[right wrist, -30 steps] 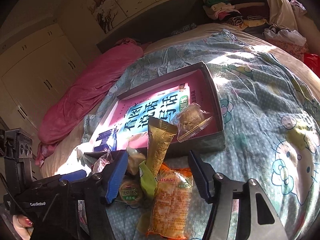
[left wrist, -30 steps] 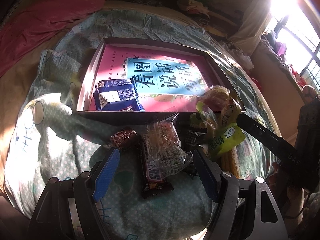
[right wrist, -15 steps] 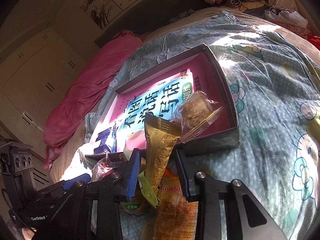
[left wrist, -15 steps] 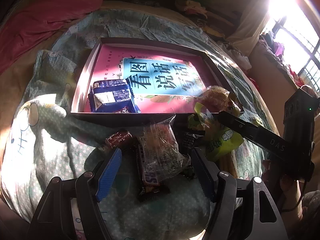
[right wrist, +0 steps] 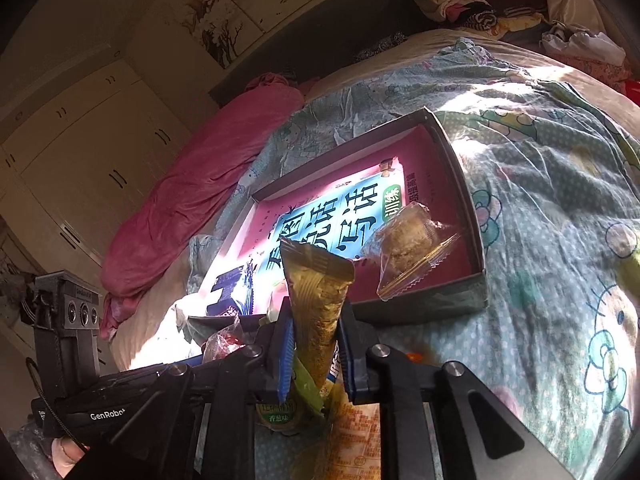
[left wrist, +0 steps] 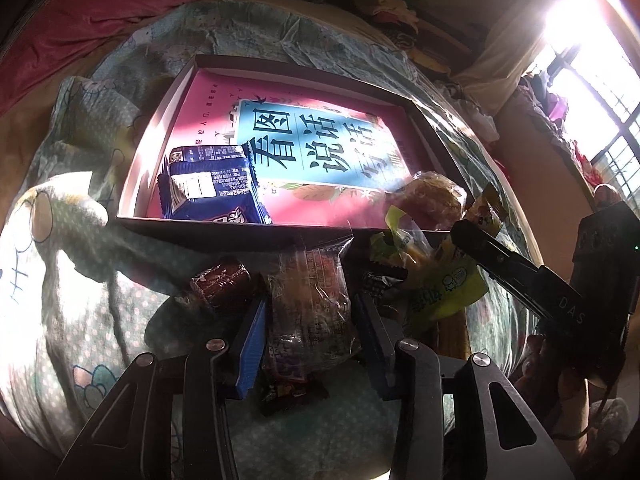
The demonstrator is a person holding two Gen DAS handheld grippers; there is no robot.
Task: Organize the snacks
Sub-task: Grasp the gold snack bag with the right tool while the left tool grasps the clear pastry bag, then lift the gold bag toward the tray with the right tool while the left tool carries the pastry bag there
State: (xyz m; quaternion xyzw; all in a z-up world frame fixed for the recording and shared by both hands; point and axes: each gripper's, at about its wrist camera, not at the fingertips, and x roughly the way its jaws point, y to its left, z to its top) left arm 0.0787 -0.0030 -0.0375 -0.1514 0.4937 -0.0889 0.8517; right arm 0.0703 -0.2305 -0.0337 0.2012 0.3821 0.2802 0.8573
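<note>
Both wrist views low, close, facing shared box [left wrist: 256, 229] [right wrist: 420, 308].

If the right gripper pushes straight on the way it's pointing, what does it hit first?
Most likely the near wall of the box, just beyond the gold packet clamped in the right gripper; depth is uncertain.

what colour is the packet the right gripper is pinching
Golden yellow. The tall packet stands between the right gripper fingers; the right wrist view shows it best.
</note>
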